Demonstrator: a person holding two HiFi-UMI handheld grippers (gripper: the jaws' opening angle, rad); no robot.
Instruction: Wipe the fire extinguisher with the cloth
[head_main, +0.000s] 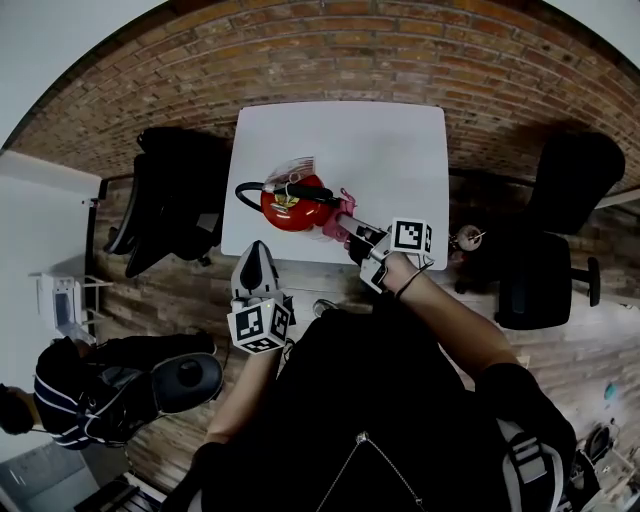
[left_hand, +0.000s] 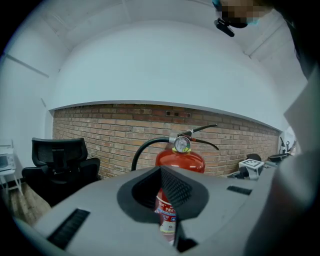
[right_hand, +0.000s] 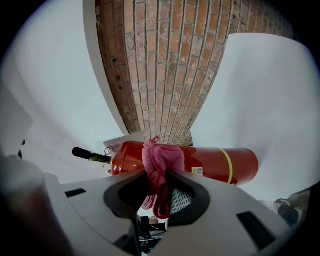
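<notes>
Pink cloth (right_hand: 161, 165) is clamped in the right gripper (right_hand: 159, 190) and lies against the fire extinguisher (right_hand: 220, 162) just ahead of its jaws. The left gripper (left_hand: 167, 200), closed on nothing, hangs short of the cylinder, so a hard wipe could tip it.

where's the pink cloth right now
Centre of the head view: the pink cloth is clamped in the right gripper, against the fire extinguisher, near the front edge of the white table.

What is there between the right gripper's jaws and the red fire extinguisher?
A pink cloth, clamped in the right gripper and bunched against the fire extinguisher; the right gripper view shows it.
</notes>
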